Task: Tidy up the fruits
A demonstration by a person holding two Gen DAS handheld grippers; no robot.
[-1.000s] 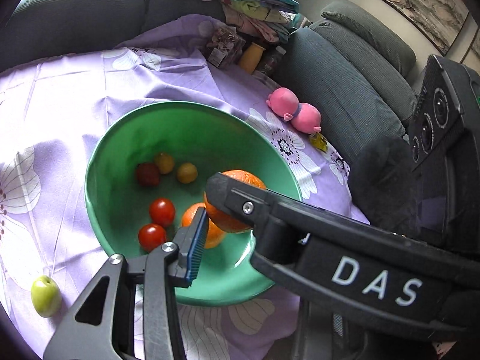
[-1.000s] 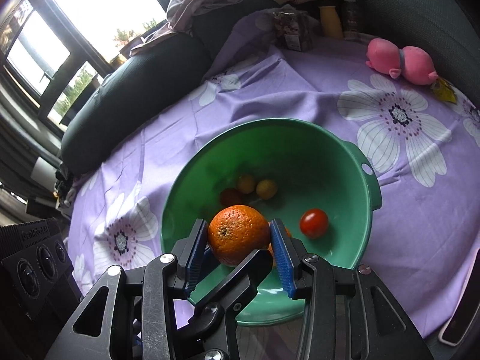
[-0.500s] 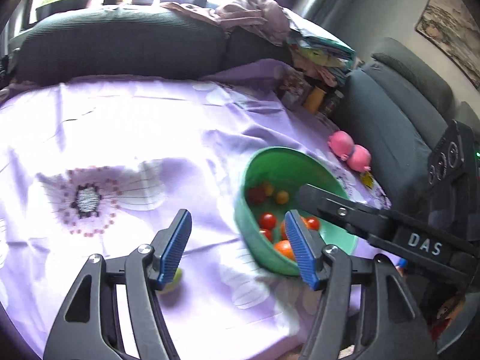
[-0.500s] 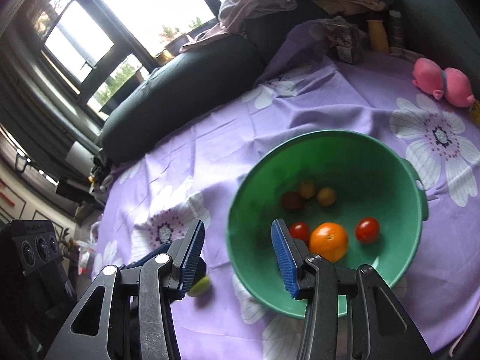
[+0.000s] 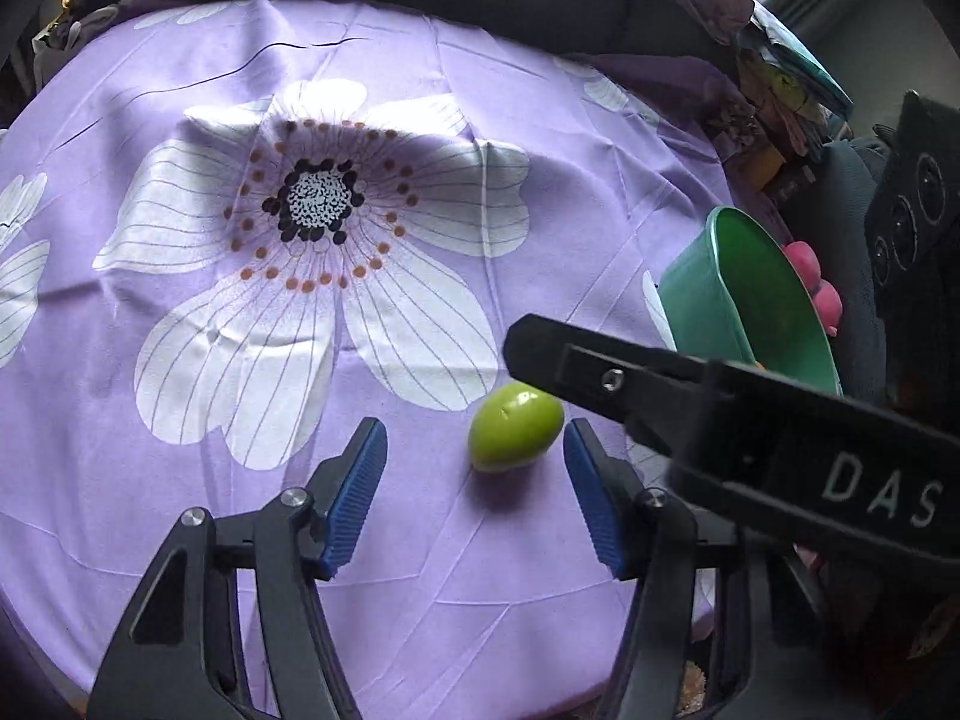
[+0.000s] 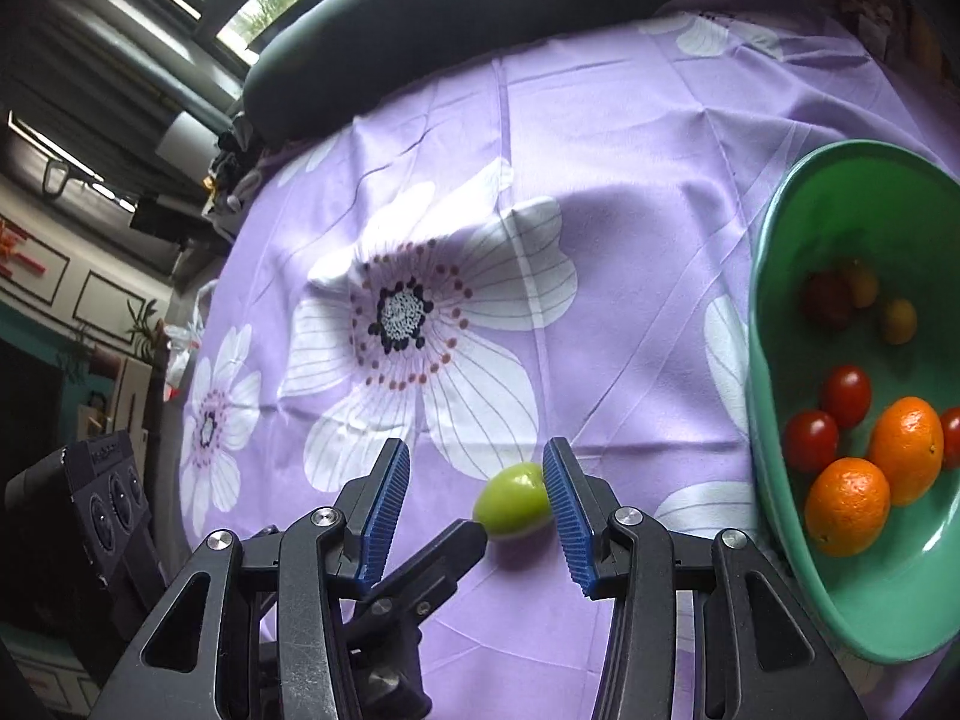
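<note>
The left gripper (image 5: 474, 492) stands part open in its own wrist view, its jaws having just closed in a little, and nothing is pressed between the ribbed blue pads (image 5: 354, 495). The green fruit (image 5: 515, 435), smooth, glossy and egg-shaped, lies on the cloth ahead of the gap, nearer the pad on the picture's right and clear of both. A black finger of the right gripper (image 5: 690, 402) crosses just over the fruit from the right. The purple tablecloth (image 5: 540, 180) is thin and creased, printed with large white flowers. The green bowl (image 5: 702, 294), smooth plastic, sits at the right edge. The gripper tilts steeply down toward the cloth.

In the right wrist view the right gripper (image 6: 474, 516) is narrowly open and holds nothing. The green fruit (image 6: 510, 499) lies on the cloth (image 6: 630, 150) just ahead of the right-hand blue pad (image 6: 564, 513); whether it touches that pad I cannot tell. A black finger of the left gripper (image 6: 432, 564) reaches up to the fruit from below. The bowl (image 6: 762, 312) at right holds two dimpled oranges (image 6: 849, 507) and round red tomatoes (image 6: 810, 441). This gripper also points steeply down.
</note>
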